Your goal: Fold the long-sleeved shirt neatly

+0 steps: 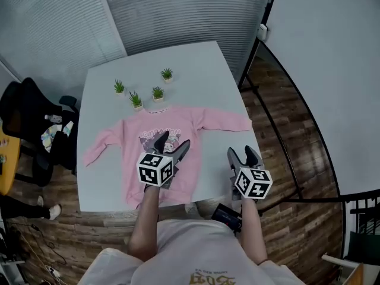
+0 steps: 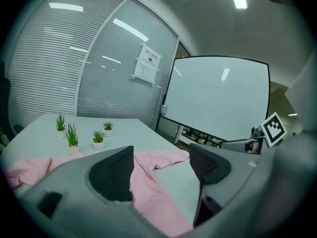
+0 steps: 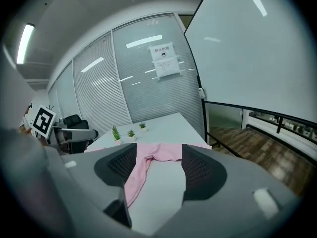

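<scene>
The person is holding both grippers out over the near edge of the white worktop (image 1: 196,64), each with its marker cube facing up. The left gripper (image 1: 173,141) is hovering above the near part of the pink long-sleeved shirt (image 1: 133,153), and its jaws are standing spread with nothing between them; its own view is showing only pink cloth and bare worktop lying below the gap. The right gripper (image 1: 241,153) is hanging to the right of the shirt's body, over bare worktop close to the near right corner, and its jaws are likewise standing apart and pinching nothing. The shirt is lying flat and face up across the near half of the worktop, printed front showing, hem toward the person and collar on the far side, one sleeve reaching out to the left and the other stretching toward the right edge. Just beyond the collar, four small potted plants (image 1: 157,92) are standing in a loose cluster. Farther left, a black office chair (image 1: 29,117) is sitting beside the worktop, and a wall of blinds (image 1: 178,10) is closing off the far side.
</scene>
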`<state>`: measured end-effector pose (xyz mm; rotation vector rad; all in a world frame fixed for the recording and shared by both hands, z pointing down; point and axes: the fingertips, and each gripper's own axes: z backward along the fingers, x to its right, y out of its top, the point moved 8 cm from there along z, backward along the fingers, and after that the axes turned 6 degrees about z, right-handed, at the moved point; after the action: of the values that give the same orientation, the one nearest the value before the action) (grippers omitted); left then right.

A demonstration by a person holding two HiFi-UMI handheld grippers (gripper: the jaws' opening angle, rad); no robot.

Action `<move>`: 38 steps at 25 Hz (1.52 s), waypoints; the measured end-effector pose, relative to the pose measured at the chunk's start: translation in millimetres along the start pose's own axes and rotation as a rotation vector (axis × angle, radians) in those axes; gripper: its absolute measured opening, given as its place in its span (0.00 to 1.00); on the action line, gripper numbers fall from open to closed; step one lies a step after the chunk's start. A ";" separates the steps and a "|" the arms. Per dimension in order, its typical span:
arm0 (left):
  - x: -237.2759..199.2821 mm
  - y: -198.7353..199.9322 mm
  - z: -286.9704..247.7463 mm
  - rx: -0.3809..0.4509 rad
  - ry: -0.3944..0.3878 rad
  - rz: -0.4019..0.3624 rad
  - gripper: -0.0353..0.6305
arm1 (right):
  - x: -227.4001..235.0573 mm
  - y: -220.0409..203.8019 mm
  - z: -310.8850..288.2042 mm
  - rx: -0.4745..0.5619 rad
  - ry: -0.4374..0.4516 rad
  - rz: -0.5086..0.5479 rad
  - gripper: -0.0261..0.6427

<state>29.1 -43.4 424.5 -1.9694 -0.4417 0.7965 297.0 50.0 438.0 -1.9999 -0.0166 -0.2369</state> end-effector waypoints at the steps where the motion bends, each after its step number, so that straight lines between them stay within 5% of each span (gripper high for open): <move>1: -2.0 0.1 -4.1 -0.012 -0.005 -0.002 0.58 | 1.3 0.5 -3.7 -0.005 -0.006 0.001 0.46; 27: -10.6 -7.5 -69.7 -0.031 0.010 0.102 0.56 | 66.3 -2.0 -55.3 -0.146 -0.019 0.025 0.46; 38: -17.9 -27.4 -127.3 -0.141 0.033 0.119 0.56 | 111.7 -17.6 -103.4 -0.237 -0.019 0.013 0.45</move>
<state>104.3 -120.9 499.5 -2.1530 -0.3733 0.8253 387.9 -45.9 515.5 -2.2377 0.0132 -0.2191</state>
